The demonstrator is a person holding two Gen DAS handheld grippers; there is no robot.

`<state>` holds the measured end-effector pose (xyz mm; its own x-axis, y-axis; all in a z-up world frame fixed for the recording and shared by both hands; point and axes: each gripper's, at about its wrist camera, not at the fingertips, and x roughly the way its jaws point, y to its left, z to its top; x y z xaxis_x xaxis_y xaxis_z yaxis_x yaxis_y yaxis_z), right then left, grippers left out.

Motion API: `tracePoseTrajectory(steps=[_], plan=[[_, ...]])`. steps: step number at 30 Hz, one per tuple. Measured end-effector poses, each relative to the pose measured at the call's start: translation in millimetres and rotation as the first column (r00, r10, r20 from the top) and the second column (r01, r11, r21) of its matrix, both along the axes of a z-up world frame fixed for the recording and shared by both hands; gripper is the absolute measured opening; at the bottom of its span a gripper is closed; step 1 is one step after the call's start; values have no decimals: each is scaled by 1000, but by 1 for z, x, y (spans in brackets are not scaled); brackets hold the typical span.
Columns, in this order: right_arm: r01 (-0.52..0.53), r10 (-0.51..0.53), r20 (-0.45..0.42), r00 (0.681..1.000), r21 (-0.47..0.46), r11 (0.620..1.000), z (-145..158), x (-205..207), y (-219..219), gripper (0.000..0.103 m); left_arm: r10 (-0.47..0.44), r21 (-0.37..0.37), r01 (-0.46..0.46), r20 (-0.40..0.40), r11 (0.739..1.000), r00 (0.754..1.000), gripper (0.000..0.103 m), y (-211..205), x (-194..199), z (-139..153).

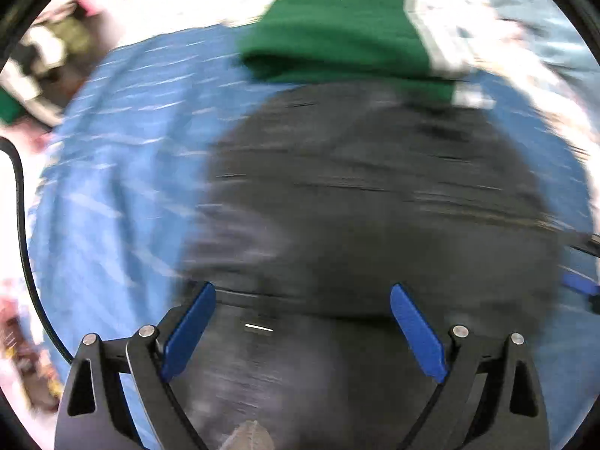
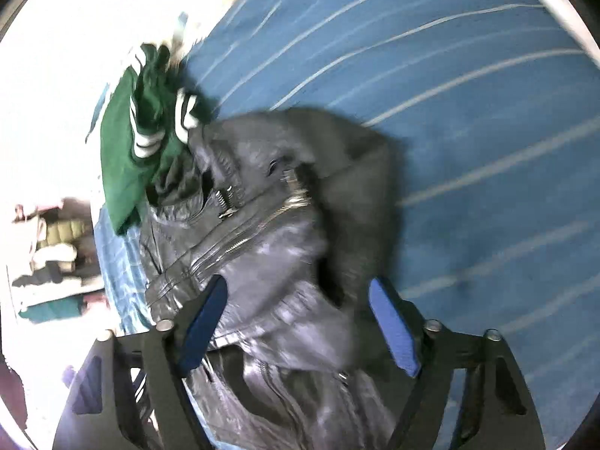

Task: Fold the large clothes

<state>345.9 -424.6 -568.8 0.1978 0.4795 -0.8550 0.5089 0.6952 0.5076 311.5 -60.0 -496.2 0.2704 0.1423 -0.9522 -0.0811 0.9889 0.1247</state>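
A black leather jacket [image 2: 270,232] with silver zips lies crumpled on a blue striped sheet [image 2: 468,112]. It also fills the left wrist view [image 1: 356,195], blurred. A green garment [image 1: 337,30] with white stripes lies at its far end, and shows in the right wrist view [image 2: 127,142]. My left gripper [image 1: 302,296] is open just above the jacket, holding nothing. My right gripper [image 2: 298,288] is open with the jacket between and below its blue fingers [image 2: 393,333], not clamped.
The blue striped sheet [image 1: 112,157] spreads around the jacket. A heap of other clothes [image 2: 52,255] sits off the sheet's edge, also seen in the left wrist view [image 1: 41,60]. A black cable [image 1: 22,232] runs down the left side.
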Motion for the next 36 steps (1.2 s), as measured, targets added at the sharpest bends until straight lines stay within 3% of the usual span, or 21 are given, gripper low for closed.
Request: tracePoseTrajectory(steps=[1, 2, 5, 7, 11, 14, 18, 21, 23, 26, 28, 32, 33, 34, 36], plan=[[-24, 24, -24, 999, -20, 1000, -8, 6, 7, 35, 40, 43, -40, -9, 998, 999, 95, 17, 5, -10], [-61, 56, -62, 997, -79, 995, -14, 14, 16, 15, 67, 64, -66, -19, 996, 998, 95, 26, 10, -18], [-100, 85, -78, 993, -221, 970, -9, 18, 34, 11, 119, 81, -116, -32, 990, 992, 95, 56, 18, -27], [-87, 85, -18, 996, -292, 952, 16, 12, 42, 9, 117, 80, -116, -12, 990, 993, 95, 61, 19, -21], [-23, 30, 19, 999, -306, 952, 44, -13, 44, 9, 102, 62, -102, 4, 993, 995, 95, 60, 25, -18], [-19, 9, -31, 999, -331, 943, 32, -27, 43, 9, 81, 68, -79, -28, 995, 996, 96, 59, 39, -44], [-92, 27, -198, 980, -332, 939, -21, -30, 38, 9, 32, 73, -28, -60, 997, 998, 103, 57, 49, -81], [-47, -20, -205, 979, -314, 948, -13, -23, 34, 17, 9, 24, -8, -45, 1000, 999, 103, 62, 51, -84], [-37, -34, -187, 982, -366, 930, 6, -20, 34, 30, 15, -36, -16, -23, 999, 1000, 103, 70, 49, -88], [-10, -24, -81, 996, -391, 920, 34, -17, 45, 30, 42, -165, -43, -12, 985, 999, 103, 87, 47, -94], [-51, 39, -41, 998, -331, 942, 32, -9, 62, 30, 49, -205, -51, -15, 978, 999, 103, 93, 47, -95], [-90, 83, -62, 995, -126, 988, -17, 5, 93, 30, 62, -137, -62, -5, 989, 998, 103, 90, 38, -76], [-91, 81, -84, 993, -124, 988, -30, -1, 94, 24, 52, -108, -52, 4, 993, 999, 103, 88, 34, -69], [-114, 96, -117, 988, -156, 981, -39, -2, 94, 3, 40, -73, -39, 14, 997, 999, 103, 85, 29, -61], [-151, 116, -169, 979, -216, 965, -41, 1, 93, 0, 16, -16, -16, 23, 1000, 1000, 103, 80, 20, -46]])
